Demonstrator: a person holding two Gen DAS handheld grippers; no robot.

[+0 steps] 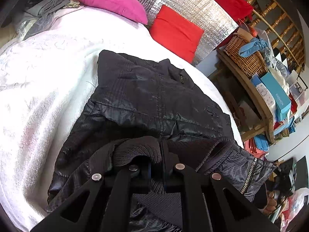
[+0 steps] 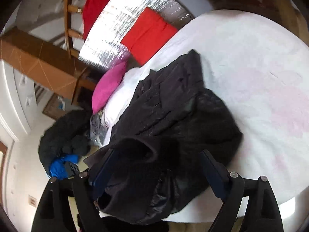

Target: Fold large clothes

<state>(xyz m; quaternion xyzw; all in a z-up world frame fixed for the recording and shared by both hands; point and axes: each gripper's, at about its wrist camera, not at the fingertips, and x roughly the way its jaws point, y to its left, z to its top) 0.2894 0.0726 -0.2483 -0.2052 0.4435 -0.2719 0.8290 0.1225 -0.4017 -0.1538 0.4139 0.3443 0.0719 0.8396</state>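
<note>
Dark quilted jacket [image 1: 154, 100] lies spread on the white bedspread [image 1: 38, 89], collar end toward 12 o'clock in the left wrist view, hem end bunched at 6 o'clock under the gripper. Left gripper [image 1: 161, 166] clamped tight, jaws together on the ribbed knit cuff [image 1: 139, 148] of the jacket; zip edge trails off toward 4 o'clock. Right gripper [image 2: 154, 172] stands wide apart, its two blue-lined fingers [image 2: 212, 172] on either side of a dark knit fold of the jacket [image 2: 173, 116]; the left-hand finger lies against the fabric, the other stands clear of it (no pinch visible, frame somewhat blurred). In the right wrist view the jacket runs from 6 o'clock up toward 12 across the bedspread. Pink cushion [image 1: 112, 2] at 11 o'clock and red cushion [image 1: 175, 32] at 1 o'clock in the left view, both against a silver foil panel [image 1: 193, 5]. Wicker basket [image 1: 245, 56] on a wooden shelf at 2 o'clock.
</note>
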